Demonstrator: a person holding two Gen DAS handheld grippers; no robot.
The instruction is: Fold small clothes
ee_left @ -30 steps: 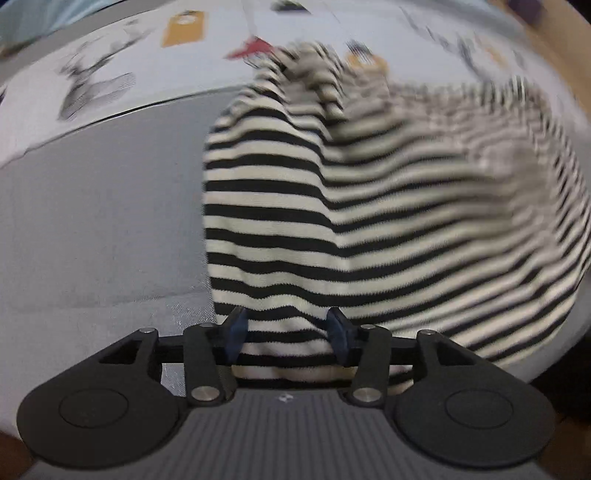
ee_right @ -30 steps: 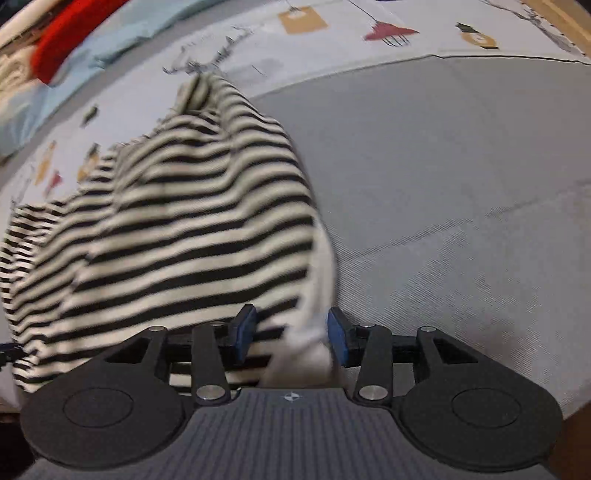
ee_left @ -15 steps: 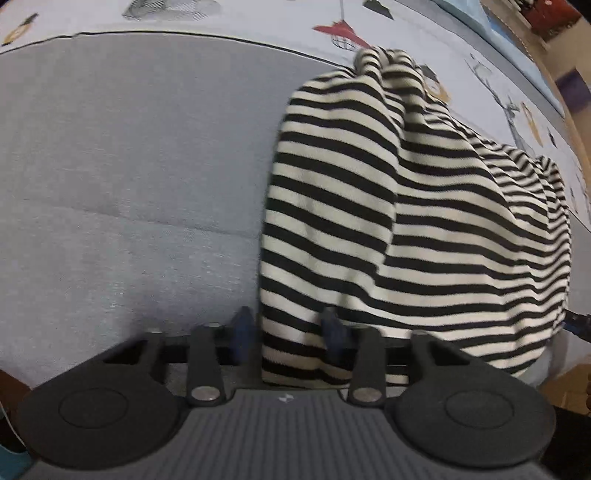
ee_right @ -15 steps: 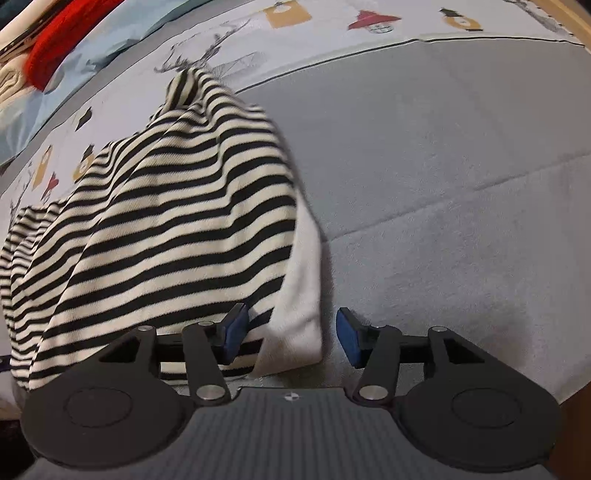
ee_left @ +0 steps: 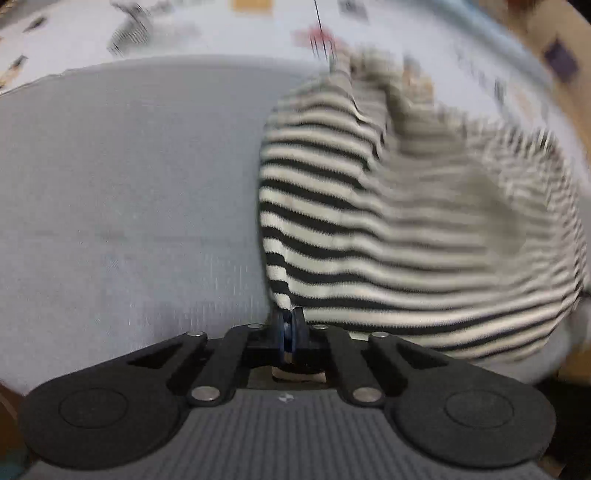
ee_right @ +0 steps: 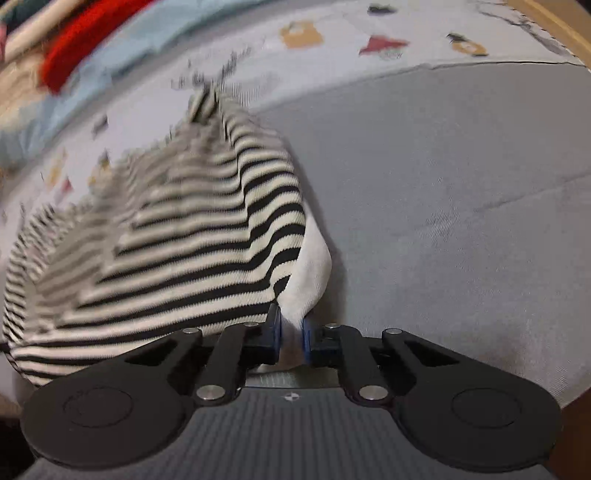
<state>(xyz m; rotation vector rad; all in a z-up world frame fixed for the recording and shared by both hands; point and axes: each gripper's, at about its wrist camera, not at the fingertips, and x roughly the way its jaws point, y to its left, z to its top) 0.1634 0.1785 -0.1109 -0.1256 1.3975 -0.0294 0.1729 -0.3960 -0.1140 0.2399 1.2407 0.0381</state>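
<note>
A black-and-cream striped garment (ee_left: pixel 369 229) lies bunched on a grey mat (ee_left: pixel 129 184). In the left wrist view it fills the right half, blurred by motion. My left gripper (ee_left: pixel 290 325) is shut on its near left corner. In the right wrist view the striped garment (ee_right: pixel 184 236) fills the left half, with a white hem band (ee_right: pixel 312 266) along its right edge. My right gripper (ee_right: pixel 291 330) is shut on that white hem at the near right corner. The cloth rises from both grips toward a peak at the far side.
The grey mat (ee_right: pixel 461 203) lies on a pale printed sheet (ee_right: pixel 332 48) with small coloured pictures. A red cloth (ee_right: pixel 85 40) and a light blue cloth (ee_right: pixel 147 33) lie at the far left of the right wrist view. A wooden edge (ee_right: pixel 554 22) runs at the far right.
Both grippers were open around the garment's near edge and have closed on it. The cloth now blurs as it moves, and the left view has swung so the garment sits further right.
</note>
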